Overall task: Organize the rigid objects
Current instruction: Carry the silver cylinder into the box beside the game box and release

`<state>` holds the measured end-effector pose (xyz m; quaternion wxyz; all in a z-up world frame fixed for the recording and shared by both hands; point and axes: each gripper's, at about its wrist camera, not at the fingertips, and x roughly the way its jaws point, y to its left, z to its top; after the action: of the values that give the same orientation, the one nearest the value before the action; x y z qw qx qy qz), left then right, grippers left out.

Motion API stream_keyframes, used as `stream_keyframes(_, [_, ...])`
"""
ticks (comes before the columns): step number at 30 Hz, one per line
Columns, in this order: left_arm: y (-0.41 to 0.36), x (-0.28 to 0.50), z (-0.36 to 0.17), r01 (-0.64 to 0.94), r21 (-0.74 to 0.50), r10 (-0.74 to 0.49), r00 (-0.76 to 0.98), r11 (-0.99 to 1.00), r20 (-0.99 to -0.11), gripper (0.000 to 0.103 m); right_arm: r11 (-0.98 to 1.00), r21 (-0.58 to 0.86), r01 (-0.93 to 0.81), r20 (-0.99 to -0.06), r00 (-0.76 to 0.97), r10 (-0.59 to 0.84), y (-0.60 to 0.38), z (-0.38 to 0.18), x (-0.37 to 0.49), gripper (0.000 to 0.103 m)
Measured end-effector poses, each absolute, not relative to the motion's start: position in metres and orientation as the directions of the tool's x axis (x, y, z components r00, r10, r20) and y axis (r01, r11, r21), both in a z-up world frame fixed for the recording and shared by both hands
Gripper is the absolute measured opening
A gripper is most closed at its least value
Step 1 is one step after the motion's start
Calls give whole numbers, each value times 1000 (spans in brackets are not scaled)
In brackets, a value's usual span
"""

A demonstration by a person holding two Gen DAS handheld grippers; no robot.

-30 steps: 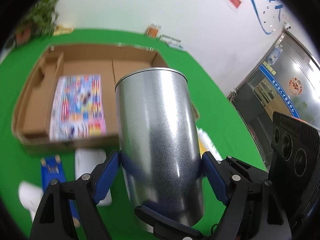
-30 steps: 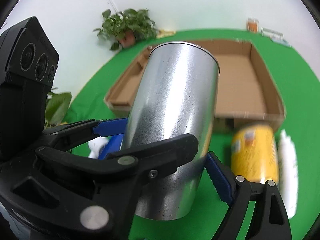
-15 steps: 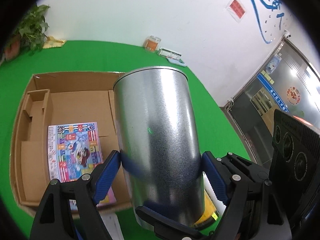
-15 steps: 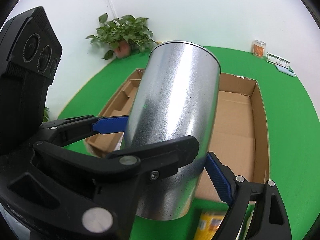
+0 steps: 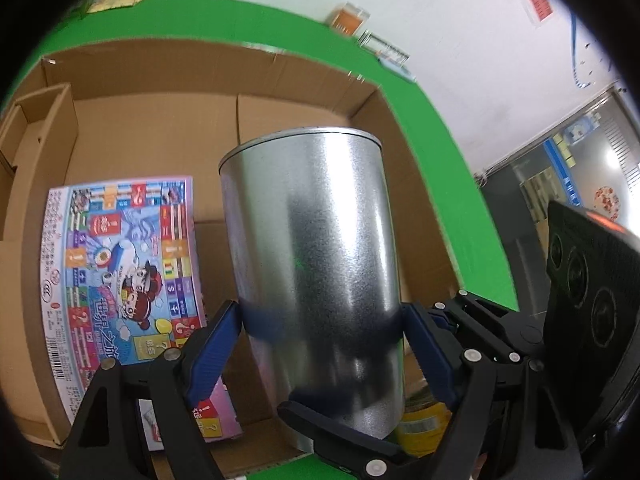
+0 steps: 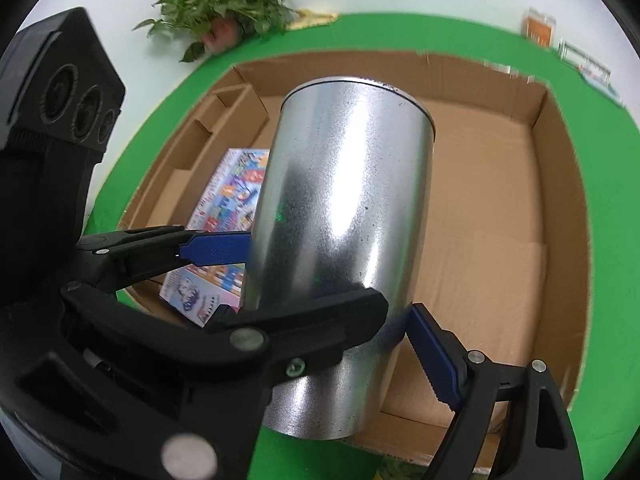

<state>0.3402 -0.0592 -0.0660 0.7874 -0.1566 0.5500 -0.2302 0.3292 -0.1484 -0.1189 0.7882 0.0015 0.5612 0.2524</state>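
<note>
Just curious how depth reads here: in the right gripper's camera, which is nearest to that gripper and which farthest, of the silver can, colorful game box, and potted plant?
1. Silver can, held between its jaws.
2. Colorful game box, left, inside the cardboard box.
3. Potted plant, far left by the wall.

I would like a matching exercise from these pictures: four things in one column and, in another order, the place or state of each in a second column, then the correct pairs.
Things:
1. metal can
2. colourful game box
3. potted plant
4. yellow container

Places or states:
A. lying flat inside the cardboard box
B. at the far edge of the green table, by the wall
C. held between the left tool and the right tool
D. mostly hidden behind the can's lower end

Pairs: 1-C, 2-A, 3-B, 4-D
</note>
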Motion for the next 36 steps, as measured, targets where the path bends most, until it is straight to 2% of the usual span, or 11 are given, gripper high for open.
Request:
stream_keyframes(11, [-56, 341, -91, 128, -509, -524, 199, 851, -828, 83, 865, 425, -266, -882, 95, 462, -149, -159, 340, 85])
stream_keyframes(19, [-60, 348, -85, 130, -498, -515, 179, 857, -839, 83, 850, 482, -214, -854, 101, 510, -156, -153, 322, 86])
stream_keyframes(21, [-57, 346, -85, 127, -498, -514, 175, 858, -840, 84, 825, 514, -237, -825, 125, 550, -162, -145, 314, 78])
stream_keyframes(22, [-53, 347, -86, 119, -499, -513, 176, 858, -840, 83, 824, 518, -231, -821, 136, 555, -165, -143, 313, 68])
stream_keyframes(23, [-51, 345, -85, 110, -503, -515, 181, 857, -838, 83, 823, 525, -218, -818, 140, 558, -169, -144, 311, 67])
stream_keyframes(28, [-41, 337, -73, 122, -496, -510, 221, 860, -831, 83, 821, 529, -215, -808, 167, 565, -168, -146, 308, 67])
stream_keyframes(33, [-21, 317, -48, 129, -435, -452, 345, 891, -823, 83, 823, 545, -160, -808, 161, 567, -168, -149, 307, 71])
stream_keyframes(36, [-9, 287, -24, 173, -329, -370, 498, 928, -784, 84, 860, 478, -180, -832, 220, 509, -171, -131, 293, 82])
